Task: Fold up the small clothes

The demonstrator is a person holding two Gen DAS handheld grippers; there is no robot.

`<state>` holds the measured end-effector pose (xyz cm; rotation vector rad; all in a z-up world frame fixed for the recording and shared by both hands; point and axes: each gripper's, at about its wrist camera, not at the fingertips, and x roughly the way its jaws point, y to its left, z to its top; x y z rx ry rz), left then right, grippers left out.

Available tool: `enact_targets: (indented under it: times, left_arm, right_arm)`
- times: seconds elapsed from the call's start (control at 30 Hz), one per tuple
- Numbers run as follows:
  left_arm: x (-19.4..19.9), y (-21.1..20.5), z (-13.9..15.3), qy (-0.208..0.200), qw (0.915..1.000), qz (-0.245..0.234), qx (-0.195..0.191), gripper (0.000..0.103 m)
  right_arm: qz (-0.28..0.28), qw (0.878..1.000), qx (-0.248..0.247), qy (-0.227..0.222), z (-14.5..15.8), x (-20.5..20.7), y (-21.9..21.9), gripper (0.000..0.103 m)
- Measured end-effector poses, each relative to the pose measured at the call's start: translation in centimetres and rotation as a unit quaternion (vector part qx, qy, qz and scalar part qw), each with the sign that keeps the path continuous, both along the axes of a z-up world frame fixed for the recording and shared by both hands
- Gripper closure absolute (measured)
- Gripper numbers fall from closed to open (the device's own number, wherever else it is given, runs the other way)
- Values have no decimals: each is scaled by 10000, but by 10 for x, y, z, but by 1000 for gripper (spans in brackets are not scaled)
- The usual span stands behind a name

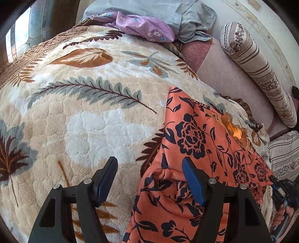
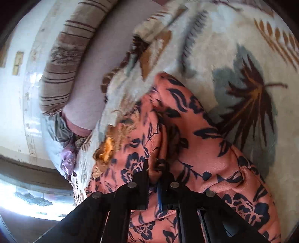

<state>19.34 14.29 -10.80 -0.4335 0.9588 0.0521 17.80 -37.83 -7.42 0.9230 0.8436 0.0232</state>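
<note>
Left gripper (image 1: 149, 175): bottom centre of the left wrist view; fingers (image 1: 107, 179) apart, holding nothing. One stands over bare blanket, the other over the garment's lower left edge.

Right gripper (image 2: 154, 168): bottom centre of the right wrist view, blurred; fingers together, clamped on a fold of the garment. It also shows at the lower right edge of the left wrist view, at the garment's right corner.

Orange floral garment (image 1: 201, 149): task item. Lies on the blanket in the lower right of the left wrist view; its left edge runs straight up from the bottom to a corner at mid-frame. Right side bunched, with a ragged pale-orange patch (image 1: 236, 131).

Leaf-print blanket (image 1: 89, 104): covers the bed; broad open surface across the left and centre of the left wrist view. A brown border runs along its upper left edge.

Pink sheet (image 1: 224, 74): bare strip, upper right, beyond the blanket's right edge.

Striped bolster (image 1: 257, 69): along the far right.

Lilac floral cloth (image 1: 145, 26) and grey-blue cloth (image 1: 177, 13): heaped at the top edge.
</note>
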Motion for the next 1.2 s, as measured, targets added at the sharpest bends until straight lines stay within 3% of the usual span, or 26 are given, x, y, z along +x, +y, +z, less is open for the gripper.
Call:
enact_targets:
  times: [0.07,0.13,0.23,0.3,0.33,0.37,0.4,0.43,0.5,0.57,0.67,0.73,0.83,0.9,0.97,1.03,1.13,1.2]
  left_arm:
    - [1,2,6,-104,9999,-19,78,31]
    - [5,1,9,-158,9998,-9,114,31]
    - [18,-7,7,-21,9999,-96,81,31]
    - [25,-17,10,-96,9994,-239,212,31]
    - [29,-23,9,-78,9989,-319,338,30]
    - [35,-29,3,58,9981,-411,459,30]
    - [42,-35,-8,343,9960,-501,653,30]
    - [49,-41,-24,716,9914,-575,937,29]
    - [46,-49,-30,466,9875,-632,1365,24]
    - [43,-55,-29,435,9843,-672,1574,24]
    - [43,-51,-30,464,9862,-651,1448,23]
    - [44,-50,-27,508,9856,-685,1458,23]
    - [38,-44,-11,407,9913,-655,1069,26]
    - [26,-47,2,21,9921,-792,969,26]
    - [28,-47,-4,111,9892,-895,1153,26]
    - [41,-34,-32,780,9901,-948,685,34]
    - [41,-22,-14,441,9951,-809,349,45]
    - [46,-14,-3,208,9965,-813,-4,45]
  right_arm:
    - [21,9985,-407,-378,25,-20,8,97]
    - [176,9972,-727,-18,6,-21,14,94]
    - [238,9953,-353,874,-57,-14,5,86]
    - [132,9983,-147,554,-58,-23,-3,84]
    - [155,9986,-202,474,-53,-25,-5,71]
    - [208,9988,-244,373,-47,-28,-5,41]
    - [193,9989,-337,274,-40,-32,-6,26]
    - [109,9985,-492,217,-32,-37,-7,17]
    - [-92,9978,-648,86,-17,-45,-14,18]
    - [-163,9986,-386,-328,1,-48,-24,17]
    - [533,9962,100,-682,13,-23,-13,18]
    - [988,9927,454,-528,-3,5,-1,18]
    - [976,9936,372,430,-56,26,-2,19]
    - [998,9943,355,154,-52,18,-2,20]
    - [1056,9942,152,103,-45,15,0,20]
    - [1209,9925,97,136,-52,19,4,19]
    - [1182,9925,325,5,-59,21,2,19]
    - [1252,9917,303,-27,-59,19,-1,19]
